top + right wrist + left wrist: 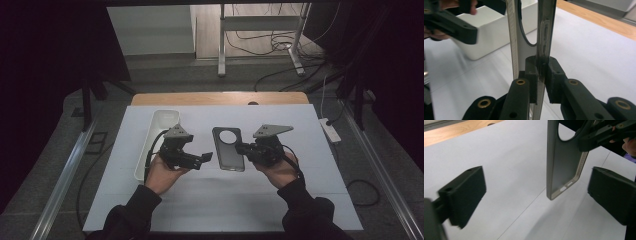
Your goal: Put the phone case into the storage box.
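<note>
1. Black right gripper (541, 80) pinches the grey phone case's (228, 148) right edge, holding it above the white table (280, 195).
2. Left gripper (206, 157), jaws spread, sits just left; the case's long axis runs away from the person.
3. A bin (150, 145) lies farther left.

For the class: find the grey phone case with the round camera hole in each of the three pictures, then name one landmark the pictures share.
High view: the phone case sits at table centre, between the left gripper and right gripper.
Left gripper view: upper right of centre, its corner above the paper.
Right gripper view: centre, edge-on, pinched in the jaws.
Shared landmark: the white paper sheet under everything.
</note>
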The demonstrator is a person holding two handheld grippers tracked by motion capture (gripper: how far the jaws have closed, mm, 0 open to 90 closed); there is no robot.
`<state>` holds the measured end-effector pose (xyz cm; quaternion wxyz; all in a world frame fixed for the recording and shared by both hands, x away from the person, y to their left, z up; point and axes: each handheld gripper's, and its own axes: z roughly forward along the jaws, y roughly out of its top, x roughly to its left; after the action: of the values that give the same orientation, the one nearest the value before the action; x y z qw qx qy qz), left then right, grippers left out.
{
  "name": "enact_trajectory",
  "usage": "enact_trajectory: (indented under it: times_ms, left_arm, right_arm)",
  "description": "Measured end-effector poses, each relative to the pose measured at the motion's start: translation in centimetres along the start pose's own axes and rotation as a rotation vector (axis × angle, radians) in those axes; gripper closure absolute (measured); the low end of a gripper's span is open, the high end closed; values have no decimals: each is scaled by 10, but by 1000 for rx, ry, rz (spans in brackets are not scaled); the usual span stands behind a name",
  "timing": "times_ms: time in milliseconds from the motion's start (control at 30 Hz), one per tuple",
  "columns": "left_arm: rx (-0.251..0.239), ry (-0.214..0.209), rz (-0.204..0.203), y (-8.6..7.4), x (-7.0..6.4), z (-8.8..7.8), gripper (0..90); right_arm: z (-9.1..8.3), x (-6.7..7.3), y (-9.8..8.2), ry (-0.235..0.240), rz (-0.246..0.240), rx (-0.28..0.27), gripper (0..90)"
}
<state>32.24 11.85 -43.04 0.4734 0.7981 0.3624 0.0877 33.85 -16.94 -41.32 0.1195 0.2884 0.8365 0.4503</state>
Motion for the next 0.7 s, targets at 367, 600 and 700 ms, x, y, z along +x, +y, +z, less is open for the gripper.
enact_trajectory:
  times_ms: [367, 600, 700]
  left_arm:
    - [9, -10, -34, -3, 7, -1, 0]
    - [27, 35, -15, -3, 0, 6, 71]
    - [26, 60, -20, -3, -2, 8, 155]
  right_arm:
    - [1, 4, -2, -74, 44, -2, 810]
    - [3, 10, -2, -84, 67, -4, 810]
    - [4, 11, -2, -81, 72, -2, 810]
